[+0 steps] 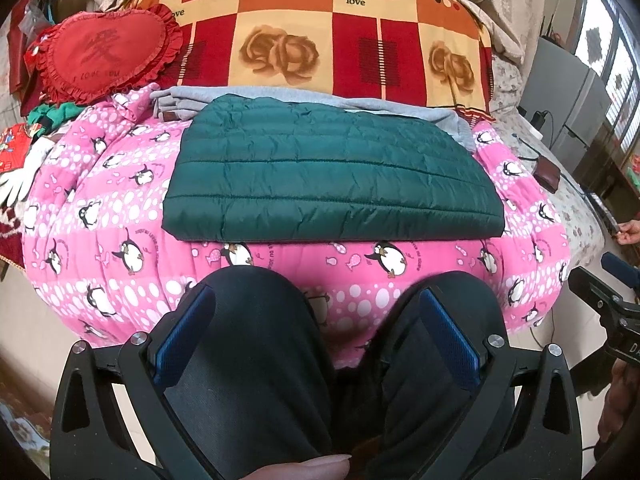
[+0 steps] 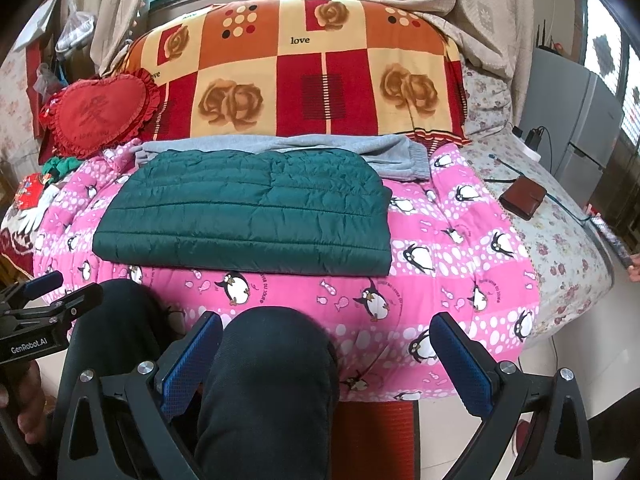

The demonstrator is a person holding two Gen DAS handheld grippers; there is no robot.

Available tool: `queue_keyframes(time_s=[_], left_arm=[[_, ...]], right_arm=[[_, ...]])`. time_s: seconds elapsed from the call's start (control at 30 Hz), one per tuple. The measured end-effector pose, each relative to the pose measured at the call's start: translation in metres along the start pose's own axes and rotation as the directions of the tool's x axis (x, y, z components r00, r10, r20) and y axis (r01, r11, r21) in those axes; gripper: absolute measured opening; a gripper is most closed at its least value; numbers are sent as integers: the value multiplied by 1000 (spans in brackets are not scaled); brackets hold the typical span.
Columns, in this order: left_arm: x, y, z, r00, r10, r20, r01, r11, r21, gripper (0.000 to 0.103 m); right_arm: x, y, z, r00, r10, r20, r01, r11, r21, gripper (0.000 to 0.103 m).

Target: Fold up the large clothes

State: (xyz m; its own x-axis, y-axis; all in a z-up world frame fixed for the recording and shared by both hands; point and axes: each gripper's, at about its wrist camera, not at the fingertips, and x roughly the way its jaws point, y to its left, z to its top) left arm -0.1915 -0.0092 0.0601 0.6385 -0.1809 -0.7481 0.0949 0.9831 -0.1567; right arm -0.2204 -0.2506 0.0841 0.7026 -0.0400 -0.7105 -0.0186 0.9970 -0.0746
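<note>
A dark green quilted jacket (image 1: 328,172) lies folded into a flat rectangle on the pink penguin quilt (image 1: 120,240); it also shows in the right wrist view (image 2: 248,220). A folded grey garment (image 1: 400,106) lies behind it, partly under it, and shows in the right wrist view (image 2: 392,152). My left gripper (image 1: 320,312) is open and empty, held back over the person's dark-trousered knees, clear of the jacket. My right gripper (image 2: 328,336) is open and empty, also back from the bed edge.
A red heart cushion (image 1: 104,52) and a rose-patterned blanket roll (image 1: 328,28) lie at the back. A brown wallet (image 2: 522,198) and cables lie on the floral sheet at right. A grey fridge (image 2: 576,120) stands far right. The other gripper (image 2: 44,312) shows at left.
</note>
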Motion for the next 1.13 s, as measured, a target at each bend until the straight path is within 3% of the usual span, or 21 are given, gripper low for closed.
queue_keyframes(time_s=[0.97,1.13], left_arm=[[1,0,-2,1000,-11,-12,11,1000,-15,102],[-4,-4,-3,1000,0,23,0,1000,17,102]], right_arm=[[-1,2,1,1000,0,0,0,1000,-3,102],[0,2,1,1000,0,1,0,1000,-3,102]])
